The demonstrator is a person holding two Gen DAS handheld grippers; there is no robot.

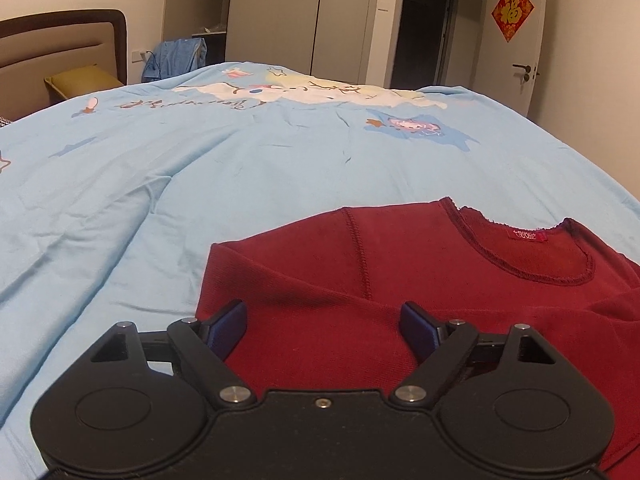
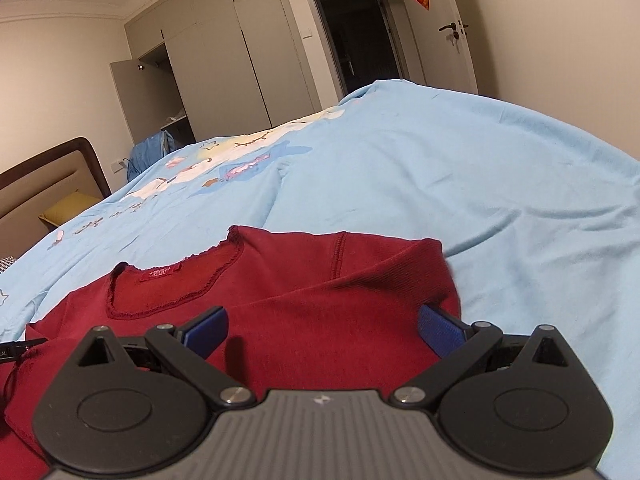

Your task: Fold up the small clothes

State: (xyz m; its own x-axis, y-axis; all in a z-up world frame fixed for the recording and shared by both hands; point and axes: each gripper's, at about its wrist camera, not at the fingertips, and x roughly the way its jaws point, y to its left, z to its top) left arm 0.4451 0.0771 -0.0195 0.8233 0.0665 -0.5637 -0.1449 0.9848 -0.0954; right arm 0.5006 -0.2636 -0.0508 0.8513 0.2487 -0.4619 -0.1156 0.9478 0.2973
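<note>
A small dark red knit top (image 1: 400, 280) lies flat on the light blue bedspread (image 1: 200, 168), neckline and red label facing up. My left gripper (image 1: 322, 320) hovers open over the top's left shoulder side, its blue pads (image 1: 228, 326) spread wide with cloth below them. In the right wrist view the same red top (image 2: 320, 300) shows its right shoulder folded inward. My right gripper (image 2: 322, 326) is open above that side, with nothing between its blue pads (image 2: 440, 330).
The blue bedspread (image 2: 480, 184) with cartoon prints stretches ahead. A brown headboard (image 1: 60, 44) and yellow pillow (image 1: 82, 80) are at the far left. Wardrobes (image 1: 304, 16), a dark doorway (image 1: 424, 36) and a white door (image 1: 516, 40) stand beyond the bed.
</note>
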